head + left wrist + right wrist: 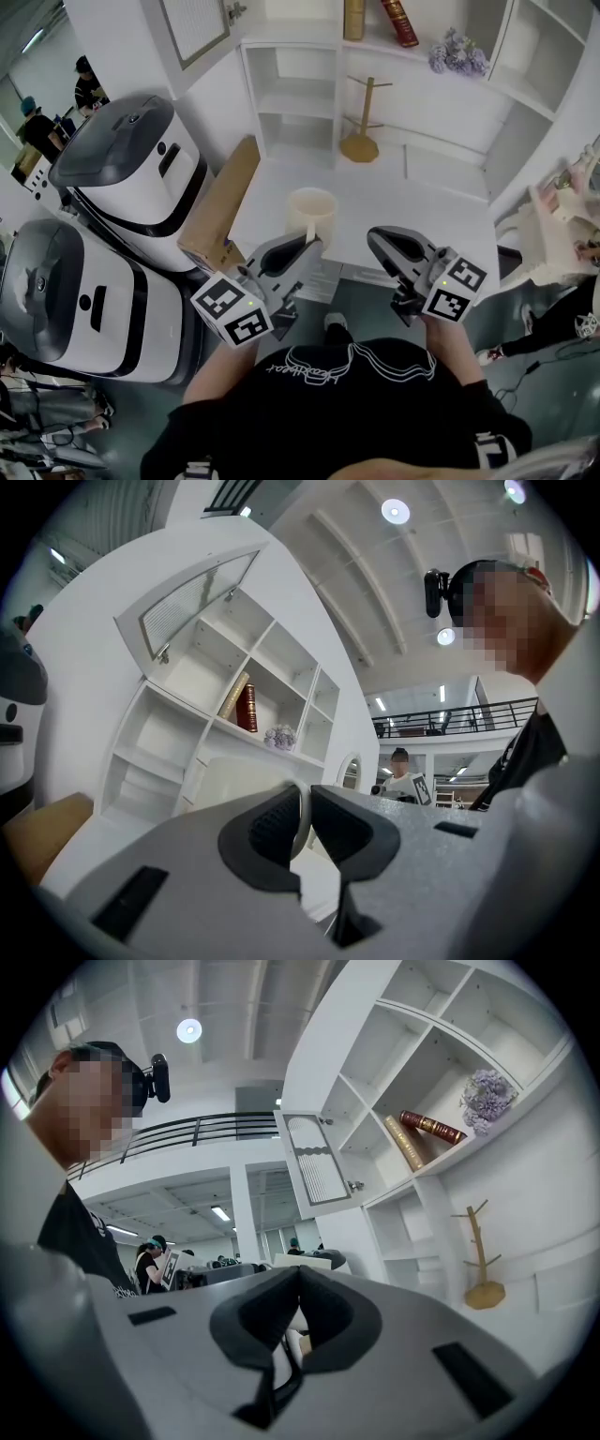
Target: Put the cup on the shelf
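The cup [311, 208] looks like a stiff, smooth-walled mug. It is probably light when empty, breakable if knocked, and apt to slip on its glaze. Its handle, on the side facing the person, is the sound place to take it. The left claw [307, 246] has it there: the jaws stand nearly closed, pads clenched on a thin pale strip that seems to be that handle. The cup hangs in the air over the worktop's [422, 211] near edge, well short of the shelf [291, 103] at the far edge. The right claw [377, 236] is clenched on nothing, its tips touching.
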Motion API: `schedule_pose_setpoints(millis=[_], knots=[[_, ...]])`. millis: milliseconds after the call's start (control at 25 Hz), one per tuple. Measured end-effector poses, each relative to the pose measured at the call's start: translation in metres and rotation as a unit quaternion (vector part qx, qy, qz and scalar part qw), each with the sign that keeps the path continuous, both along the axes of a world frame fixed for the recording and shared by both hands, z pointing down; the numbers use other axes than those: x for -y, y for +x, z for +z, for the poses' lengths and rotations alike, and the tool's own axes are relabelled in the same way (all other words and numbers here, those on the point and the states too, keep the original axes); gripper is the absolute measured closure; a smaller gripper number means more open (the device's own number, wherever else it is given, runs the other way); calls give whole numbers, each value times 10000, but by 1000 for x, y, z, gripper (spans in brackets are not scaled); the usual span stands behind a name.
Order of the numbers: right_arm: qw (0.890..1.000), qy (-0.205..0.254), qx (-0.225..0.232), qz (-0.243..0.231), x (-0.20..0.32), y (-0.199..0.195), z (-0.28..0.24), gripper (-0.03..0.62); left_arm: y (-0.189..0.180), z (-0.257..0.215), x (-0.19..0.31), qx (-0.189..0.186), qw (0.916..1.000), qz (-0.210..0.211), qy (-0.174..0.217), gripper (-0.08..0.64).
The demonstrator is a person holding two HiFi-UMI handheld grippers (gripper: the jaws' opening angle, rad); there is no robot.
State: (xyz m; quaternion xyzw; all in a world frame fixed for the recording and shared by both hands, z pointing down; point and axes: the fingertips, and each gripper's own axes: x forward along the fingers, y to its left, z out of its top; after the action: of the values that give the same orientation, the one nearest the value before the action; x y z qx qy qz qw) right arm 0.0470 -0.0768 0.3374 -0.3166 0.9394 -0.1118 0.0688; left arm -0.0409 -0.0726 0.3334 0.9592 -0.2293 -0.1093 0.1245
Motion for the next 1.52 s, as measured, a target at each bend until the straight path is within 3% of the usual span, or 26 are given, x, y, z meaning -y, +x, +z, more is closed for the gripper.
schedule_pose_setpoints(millis=[640,1080,1520], knots=[[9989,39,252,-401,184,44,-8,586,32,-17,175,126,9986,-490,119,520],[9987,89,220,-461,238,51,-10,586,40,-39,244,73,9983,-527,233,520],[9996,-161,245,-16,290,46,-7,586,19,-79,304,33,9979,-289,571,520]])
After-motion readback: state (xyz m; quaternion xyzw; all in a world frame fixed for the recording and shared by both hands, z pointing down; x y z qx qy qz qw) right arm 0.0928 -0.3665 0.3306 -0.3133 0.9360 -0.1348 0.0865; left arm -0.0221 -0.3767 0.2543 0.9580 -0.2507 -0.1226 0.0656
